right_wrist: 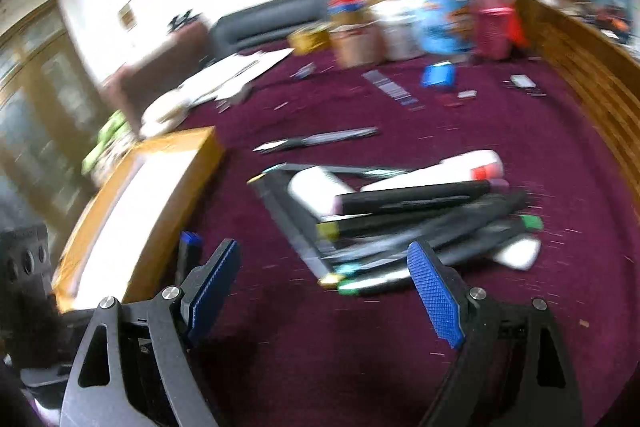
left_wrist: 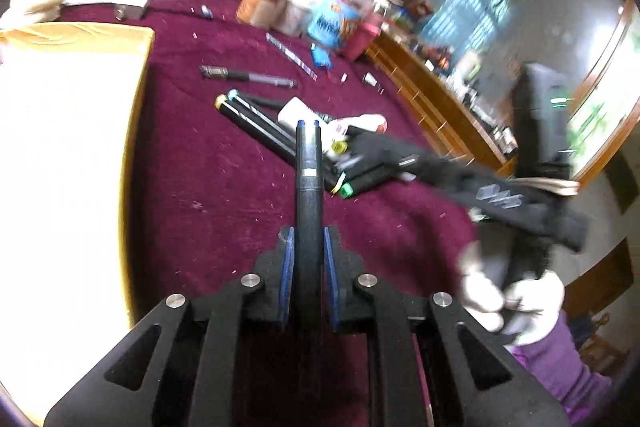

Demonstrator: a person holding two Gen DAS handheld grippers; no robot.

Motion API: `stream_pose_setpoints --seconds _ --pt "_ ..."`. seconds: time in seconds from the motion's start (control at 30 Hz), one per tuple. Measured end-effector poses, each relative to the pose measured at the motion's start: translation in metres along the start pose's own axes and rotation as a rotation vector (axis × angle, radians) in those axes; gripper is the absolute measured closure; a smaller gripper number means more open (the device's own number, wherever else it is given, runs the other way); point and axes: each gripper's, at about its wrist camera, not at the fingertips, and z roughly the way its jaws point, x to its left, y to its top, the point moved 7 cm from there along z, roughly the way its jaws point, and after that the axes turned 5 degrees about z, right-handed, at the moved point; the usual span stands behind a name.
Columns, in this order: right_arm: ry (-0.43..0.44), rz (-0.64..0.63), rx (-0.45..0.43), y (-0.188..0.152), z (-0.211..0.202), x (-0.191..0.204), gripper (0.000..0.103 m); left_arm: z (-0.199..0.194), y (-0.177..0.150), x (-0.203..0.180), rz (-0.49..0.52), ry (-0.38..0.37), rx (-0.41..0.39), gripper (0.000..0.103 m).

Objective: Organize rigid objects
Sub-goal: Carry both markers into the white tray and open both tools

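Left tongs (left_wrist: 308,125) pinch a pen (left_wrist: 308,187); right tongs (right_wrist: 324,283) spread over the markers (right_wrist: 420,223). Next: box (left_wrist: 136,75) the pen.

left gripper (left_wrist: 308,125): fingers closed together, pointing forward and down | right gripper (right_wrist: 324,291): jaws spread wide, nothing between the pads, tilted downward | right hand (left_wrist: 508,301): white glove, purple sleeve, wrapped round its gripper's handle, blurred
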Motion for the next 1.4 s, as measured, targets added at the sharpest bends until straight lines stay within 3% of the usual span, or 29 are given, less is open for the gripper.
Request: stream_pose_setpoints --seconds 0.2,0.3,0.4,0.47,0.6,0.63,0.7,0.73,0.9,1.0,1.17,1.4 --pt "0.063 -0.186 0.125 -0.006 0.046 0.052 0.038 -0.052 0.007 0.018 -0.039 -0.042 -0.101 0.091" --pt "0.040 -0.228 0.195 -0.008 0.078 0.059 0.048 -0.071 0.011 0.032 -0.056 -0.041 -0.142 0.091" --pt "-0.018 -0.252 0.202 -0.002 0.088 0.057 0.050 -0.086 0.015 0.039 -0.063 -0.056 -0.182 0.091" --pt "-0.003 -0.233 0.213 0.003 0.088 0.057 0.050 -0.092 0.019 0.044 -0.067 -0.062 -0.203 0.091" --pt "-0.065 -0.275 0.271 -0.007 0.101 0.053 0.049 -0.096 0.025 0.053 -0.078 -0.075 -0.230 0.091" --pt "-0.081 -0.298 0.246 -0.006 0.101 0.055 0.050 -0.098 0.024 0.055 -0.082 -0.081 -0.234 0.091" --pt "-0.100 -0.280 0.239 -0.005 0.100 0.055 0.066 -0.102 0.023 0.058 -0.092 -0.086 -0.244 0.091" --pt "-0.110 -0.265 0.232 -0.003 0.099 0.055 0.089 -0.105 0.023 0.061 -0.094 -0.084 -0.247 0.091" --pt "0.002 -0.137 0.203 0.006 0.073 0.060 0.090 -0.126 0.026 0.077 -0.111 -0.064 -0.264 0.091" --pt "0.116 -0.070 0.182 0.020 0.052 0.077 0.090 -0.132 0.032 0.092 -0.111 -0.024 -0.249 0.091" --pt "0.318 0.041 0.238 0.032 0.048 0.122 0.090 -0.117 0.054 0.125 -0.114 0.046 -0.180 0.091" --pt "0.290 0.123 0.315 0.034 0.104 0.154 0.090 -0.061 0.078 0.174 -0.217 0.053 -0.050 0.091"
